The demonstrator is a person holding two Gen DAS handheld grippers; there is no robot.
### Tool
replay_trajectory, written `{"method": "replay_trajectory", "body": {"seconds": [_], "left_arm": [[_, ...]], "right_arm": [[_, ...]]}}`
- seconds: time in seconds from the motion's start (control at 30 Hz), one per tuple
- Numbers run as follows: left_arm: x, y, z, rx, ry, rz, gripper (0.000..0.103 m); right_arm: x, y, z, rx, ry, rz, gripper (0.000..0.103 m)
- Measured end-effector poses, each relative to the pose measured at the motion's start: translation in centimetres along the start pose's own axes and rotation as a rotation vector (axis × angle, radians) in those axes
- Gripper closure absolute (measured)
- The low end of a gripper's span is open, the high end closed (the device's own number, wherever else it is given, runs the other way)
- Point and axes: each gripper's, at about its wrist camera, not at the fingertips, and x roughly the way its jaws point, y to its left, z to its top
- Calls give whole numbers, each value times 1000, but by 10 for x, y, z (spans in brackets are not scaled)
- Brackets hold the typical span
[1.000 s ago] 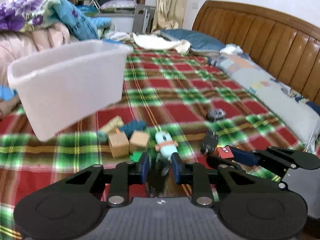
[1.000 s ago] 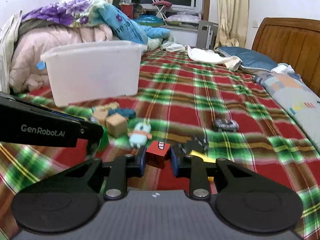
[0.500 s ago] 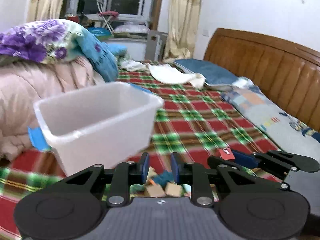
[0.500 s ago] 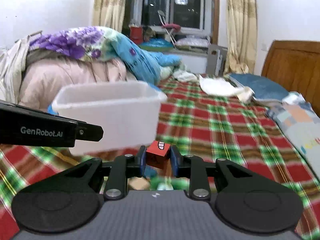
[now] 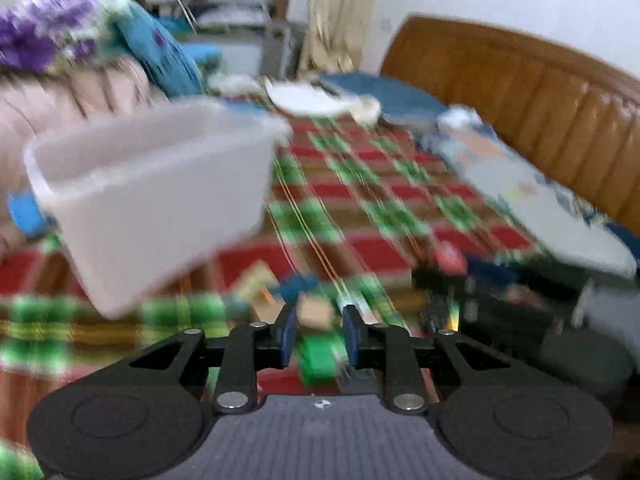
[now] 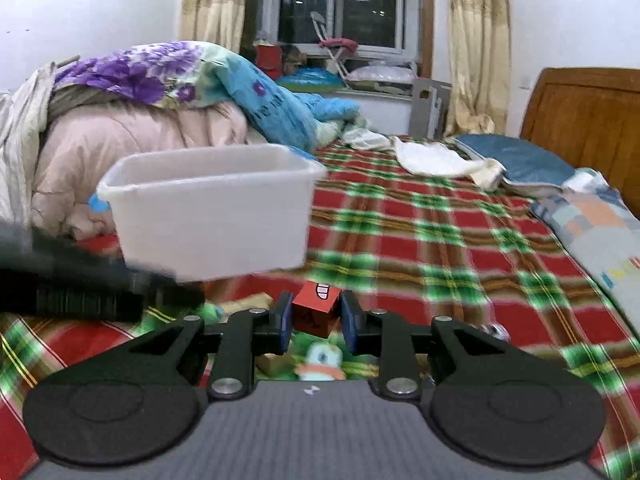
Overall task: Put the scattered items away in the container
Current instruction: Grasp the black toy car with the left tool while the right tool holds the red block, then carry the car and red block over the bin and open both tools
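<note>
Raised since before: red block [image 6: 316, 304] between right claw [image 6: 314, 322] pads

Left gripper [image 5: 318, 330] swung back down toward the toy pile; jaws opening, were near-closed. A tan block [image 5: 316, 312] and green piece [image 5: 320, 354] now show between the pads, probably not gripped, view too blurred. Right gripper [image 6: 314, 318] lifted the red block [image 6: 316, 308] off the blanket [image 6: 440, 248], up beside the white bin [image 6: 212, 216].
</note>
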Motion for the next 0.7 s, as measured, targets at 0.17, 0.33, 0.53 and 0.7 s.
{"method": "replay_trajectory", "body": {"seconds": [0.17, 0.33, 0.53, 0.7], "left_arm": [[38, -30, -40, 33, 125, 44, 60], [59, -32, -51, 10, 125, 74, 70], [39, -20, -41, -2, 74, 48, 70], [15, -4, -12, -10, 18, 61, 70]], "right_arm": [[-10, -21, -12, 26, 21, -37, 75], [-18, -32, -18, 39, 28, -55, 75], [-19, -29, -20, 27, 31, -49, 75], [-10, -12, -10, 11, 17, -7, 75]]}}
